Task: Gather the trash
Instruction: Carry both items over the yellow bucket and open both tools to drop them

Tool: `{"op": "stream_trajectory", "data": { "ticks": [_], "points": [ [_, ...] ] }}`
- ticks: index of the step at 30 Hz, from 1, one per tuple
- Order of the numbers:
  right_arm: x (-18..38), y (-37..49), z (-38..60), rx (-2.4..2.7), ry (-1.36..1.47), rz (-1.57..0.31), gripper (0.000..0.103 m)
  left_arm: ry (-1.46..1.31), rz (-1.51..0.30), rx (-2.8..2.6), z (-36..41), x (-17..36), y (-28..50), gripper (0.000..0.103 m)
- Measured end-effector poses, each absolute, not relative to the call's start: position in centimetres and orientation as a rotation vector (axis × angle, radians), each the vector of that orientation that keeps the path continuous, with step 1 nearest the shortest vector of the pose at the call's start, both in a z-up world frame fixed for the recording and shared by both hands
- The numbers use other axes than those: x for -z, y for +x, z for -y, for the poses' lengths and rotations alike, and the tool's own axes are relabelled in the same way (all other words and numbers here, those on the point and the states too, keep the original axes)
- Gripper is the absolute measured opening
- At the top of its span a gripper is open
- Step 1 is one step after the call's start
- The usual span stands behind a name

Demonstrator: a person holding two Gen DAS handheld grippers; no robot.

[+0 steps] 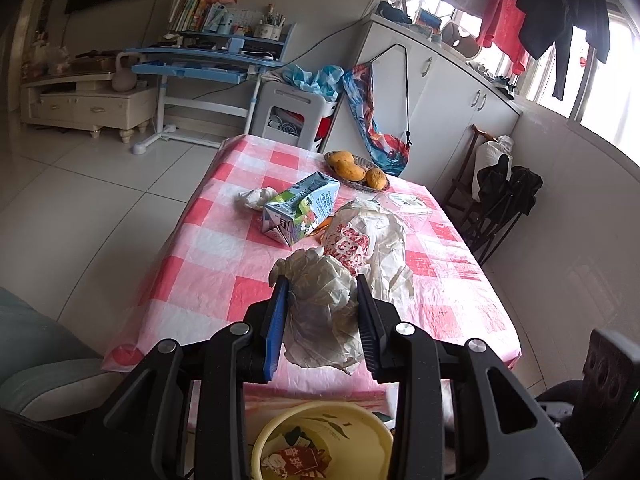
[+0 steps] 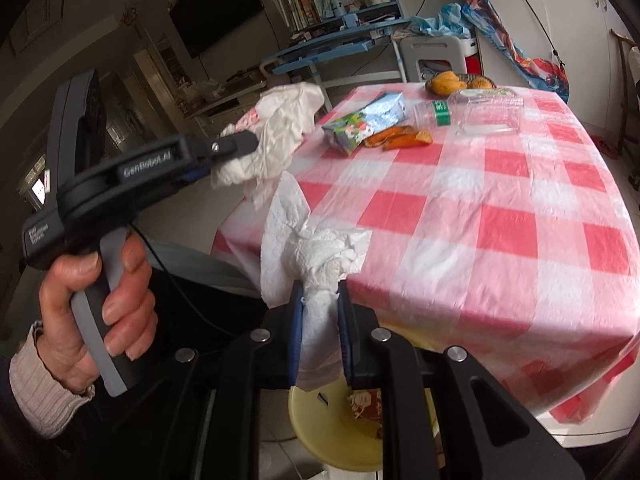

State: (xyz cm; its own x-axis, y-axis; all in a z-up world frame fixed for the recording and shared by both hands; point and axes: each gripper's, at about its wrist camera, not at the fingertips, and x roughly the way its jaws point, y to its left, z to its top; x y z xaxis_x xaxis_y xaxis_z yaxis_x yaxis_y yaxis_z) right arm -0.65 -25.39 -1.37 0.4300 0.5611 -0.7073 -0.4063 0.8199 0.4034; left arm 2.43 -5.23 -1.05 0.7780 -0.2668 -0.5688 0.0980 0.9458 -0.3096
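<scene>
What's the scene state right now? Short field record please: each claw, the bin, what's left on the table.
left claw: shut on crumpled plastic bag
right claw: shut on white paper towel
yellow bin: below the table edge, some wrappers already inside
table: pink checked cloth
left on table: milk carton, orange peel, clear plastic container, crumpled tissue
not trash: dish of fruit at the far end

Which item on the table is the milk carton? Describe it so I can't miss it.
Start at the pink checked table. Near its middle, just before the dish of fruit, lies the carton on its side. It is the only boxy printed thing among crumpled paper.
</scene>
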Motion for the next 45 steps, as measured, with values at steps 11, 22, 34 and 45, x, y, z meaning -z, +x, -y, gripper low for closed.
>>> {"op": "stream_trajectory", "data": {
  "ticks": [11,22,34,45],
  "points": [
    [4.1,-1.7,24.5,-0.558,0.130,-1.081,0.043,-0.232,-0.686,0.183,5.1,1.6,0.5,0.032],
    [1.2,-1.6,29.5,-0.395,0.323,-0.861,0.068,-0.059,-0.938,0.235,8.9,6.6,-1.0,0.033],
    [0.6,-1.8,31.5,-0.316,0.388,-0.805,0.077,0.074,-0.960,0.260,11.1,7.1,-1.9,0.066],
    [0.7,-1.7,30.8,-0.321,0.357,-0.805,0.077,-0.104,-0.766,0.088,6.7,4.1,-1.8,0.082]
  ]
}}
